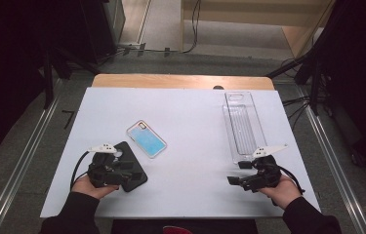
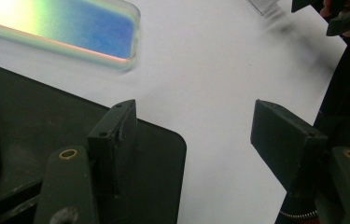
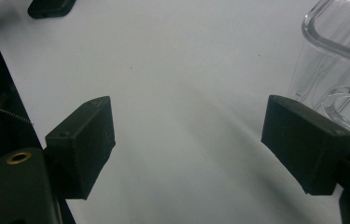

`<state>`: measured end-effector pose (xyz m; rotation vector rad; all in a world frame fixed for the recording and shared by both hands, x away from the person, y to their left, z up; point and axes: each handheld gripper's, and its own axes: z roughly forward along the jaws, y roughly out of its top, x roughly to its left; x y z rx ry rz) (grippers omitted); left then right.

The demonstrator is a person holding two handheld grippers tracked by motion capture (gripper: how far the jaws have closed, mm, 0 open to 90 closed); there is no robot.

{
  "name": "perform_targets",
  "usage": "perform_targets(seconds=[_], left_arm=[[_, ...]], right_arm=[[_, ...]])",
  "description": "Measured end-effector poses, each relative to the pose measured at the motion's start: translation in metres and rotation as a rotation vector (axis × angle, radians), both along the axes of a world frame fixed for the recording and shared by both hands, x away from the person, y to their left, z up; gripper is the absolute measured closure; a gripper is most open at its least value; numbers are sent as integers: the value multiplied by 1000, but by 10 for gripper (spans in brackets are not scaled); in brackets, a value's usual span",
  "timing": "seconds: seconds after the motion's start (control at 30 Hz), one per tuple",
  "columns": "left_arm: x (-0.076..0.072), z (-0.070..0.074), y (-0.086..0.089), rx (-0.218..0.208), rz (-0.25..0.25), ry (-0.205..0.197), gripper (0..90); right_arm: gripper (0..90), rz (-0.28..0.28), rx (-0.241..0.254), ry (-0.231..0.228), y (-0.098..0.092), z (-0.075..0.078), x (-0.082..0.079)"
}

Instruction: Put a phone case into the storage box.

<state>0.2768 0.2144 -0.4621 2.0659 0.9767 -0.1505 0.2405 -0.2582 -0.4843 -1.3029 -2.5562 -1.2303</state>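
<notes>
The big white bench [image 1: 190, 122] holds three things: a long clear tray [image 1: 241, 124] at the far right, a shiny blue phone case [image 1: 146, 139] in the middle, and a black phone case [image 1: 131, 168] at the near left. The black case lies flat, just beside the blue one but not touching it. The left gripper [image 1: 122, 170] sits right over the black case. In the left gripper view its jaws are spread, with one jaw above the black case and the other out over bare white bench, so nothing is pinched yet. The right gripper [image 1: 241, 175] waits near the close end of the clear tray, and its jaws are spread too, with only bench between them. It looks like the step now is reaching for the black case. Next, the left gripper likely needs to line its jaws up on an edge of the case, then close and lift
</notes>
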Motion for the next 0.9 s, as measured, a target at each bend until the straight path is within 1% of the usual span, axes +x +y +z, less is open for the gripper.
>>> perform_targets(seconds=[0.17, 0.33, 0.53, 0.67, 0.9], left_arm=[[0, 0, 0, -4, 1, 1, 318], [0, 0, 0, -2, -8, -1, 318], [0, 1, 2, -7, 2, -1, 317], [0, 1, 2, -6, 4, -2, 317], [0, 1, 2, -5, 1, -2, 317]], right_arm=[[155, -3, 2, -6, 1, 0, 0], [155, -8, 0, -11, 0, 1, -1], [155, -16, -4, -19, -1, 0, -2], [155, -14, -7, -12, 0, 0, -2], [155, -14, -9, -12, -1, 0, -2]])
